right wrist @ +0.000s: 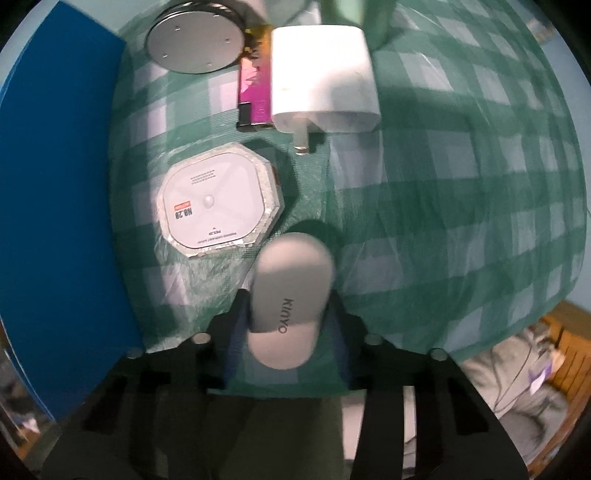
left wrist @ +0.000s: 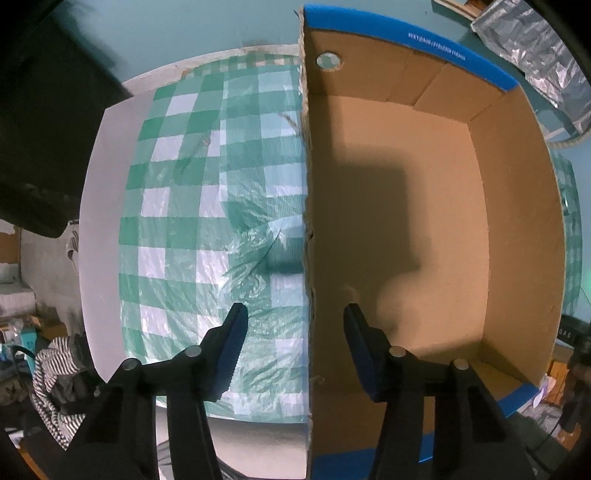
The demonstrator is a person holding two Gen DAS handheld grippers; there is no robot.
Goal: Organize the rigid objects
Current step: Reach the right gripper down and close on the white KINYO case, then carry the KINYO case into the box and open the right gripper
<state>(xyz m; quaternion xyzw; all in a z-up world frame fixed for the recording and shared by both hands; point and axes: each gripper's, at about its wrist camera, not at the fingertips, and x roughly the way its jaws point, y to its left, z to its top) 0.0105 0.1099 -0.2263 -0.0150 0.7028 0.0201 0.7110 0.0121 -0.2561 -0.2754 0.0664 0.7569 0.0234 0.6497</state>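
Note:
In the left wrist view my left gripper (left wrist: 295, 317) is open and empty, its fingers straddling the near wall of an empty cardboard box (left wrist: 424, 221) with blue tape on its rim. In the right wrist view my right gripper (right wrist: 290, 314) is shut on a grey oval case (right wrist: 290, 295) marked "kinyo", held just above the green checked cloth (right wrist: 461, 184). Ahead of it lie a white octagonal box (right wrist: 218, 199), a white plug charger (right wrist: 325, 81), a pink lighter (right wrist: 255, 85) and a round metal lid (right wrist: 195, 40).
The blue outer wall of the box (right wrist: 55, 184) stands along the left of the right wrist view. A green cup base (right wrist: 354, 14) stands behind the charger. Striped cloth (left wrist: 59, 387) and clutter lie beyond the table's edge (left wrist: 103, 258).

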